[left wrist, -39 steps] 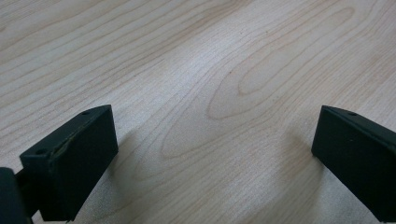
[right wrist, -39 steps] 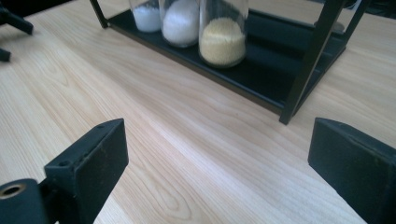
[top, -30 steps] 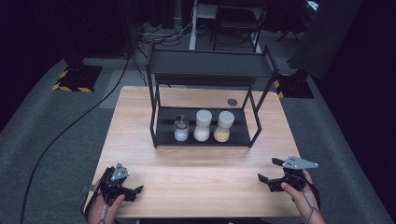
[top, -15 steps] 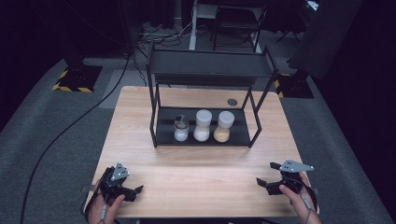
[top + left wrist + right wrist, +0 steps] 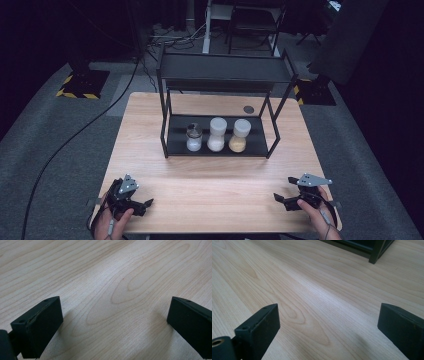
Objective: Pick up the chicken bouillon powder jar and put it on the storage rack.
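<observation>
High view: fixed overhead, looks fwd and down on whole tabletop (image 5: 210, 195); left gripper view: v. close, low over bare wood; right gripper view: close, low, facing rack (image 5: 375, 251) foot; all share tabletop.

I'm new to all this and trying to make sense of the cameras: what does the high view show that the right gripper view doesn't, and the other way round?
The high view takes in the black rack, three jars on its lower shelf (a small clear jar, a white-filled jar, a tan-filled jar), and both hands with the left gripper and right gripper. The right gripper view gives a close look at wood grain between its own wide-open jaws, plus one rack foot. Both show the wooden table and the rack.
</observation>
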Available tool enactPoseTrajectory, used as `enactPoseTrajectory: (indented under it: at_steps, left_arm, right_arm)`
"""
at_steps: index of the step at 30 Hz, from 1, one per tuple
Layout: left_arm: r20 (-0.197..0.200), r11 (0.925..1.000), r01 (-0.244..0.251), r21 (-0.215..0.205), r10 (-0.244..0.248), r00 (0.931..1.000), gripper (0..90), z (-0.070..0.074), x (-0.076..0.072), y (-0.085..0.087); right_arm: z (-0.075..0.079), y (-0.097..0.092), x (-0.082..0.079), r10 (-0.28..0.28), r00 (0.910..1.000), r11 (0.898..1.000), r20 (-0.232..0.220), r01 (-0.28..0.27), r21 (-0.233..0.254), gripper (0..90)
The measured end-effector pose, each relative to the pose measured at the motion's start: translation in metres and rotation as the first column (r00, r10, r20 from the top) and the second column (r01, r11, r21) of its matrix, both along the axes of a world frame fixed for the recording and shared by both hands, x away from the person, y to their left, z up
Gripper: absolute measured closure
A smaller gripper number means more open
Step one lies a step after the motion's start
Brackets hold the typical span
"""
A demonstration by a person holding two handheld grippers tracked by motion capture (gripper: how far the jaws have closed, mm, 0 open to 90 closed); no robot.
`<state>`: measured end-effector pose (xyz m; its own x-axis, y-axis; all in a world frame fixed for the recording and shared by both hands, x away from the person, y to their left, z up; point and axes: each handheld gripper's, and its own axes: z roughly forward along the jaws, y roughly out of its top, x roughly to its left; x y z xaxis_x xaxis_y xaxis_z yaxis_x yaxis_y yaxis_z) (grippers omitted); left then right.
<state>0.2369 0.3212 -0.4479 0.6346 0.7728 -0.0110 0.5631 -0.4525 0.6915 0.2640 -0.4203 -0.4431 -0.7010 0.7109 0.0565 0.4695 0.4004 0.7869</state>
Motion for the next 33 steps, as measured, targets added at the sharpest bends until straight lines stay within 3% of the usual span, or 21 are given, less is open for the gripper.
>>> enactPoseTrajectory:
  at_steps: [22, 26, 33]
  left_arm:
    - [0.000, 1.0000, 0.000, 0.001, 0.000, 1.0000, 0.0, 0.0000, 0.0001, 0.0001]
    - [0.000, 1.0000, 0.001, 0.000, -0.001, 1.0000, 0.0, 0.0000, 0.0001, 0.0003]
    - [-0.001, 1.0000, 0.001, 0.000, -0.001, 1.0000, 0.0, 0.0000, 0.0002, 0.0004]
  right_arm:
    - [-0.0076, 0.0005, 0.0036, 0.035, 0.9993, 0.997, -0.009, -0.036, -0.075, 4.4]
    - [-0.0048, 0.0069, 0.0055, 0.046, 0.9987, 0.992, -0.022, -0.048, -0.120, 2.8]
    - [-0.0045, 0.0099, 0.0055, 0.030, 0.9991, 0.992, -0.030, -0.034, -0.120, 0.9]
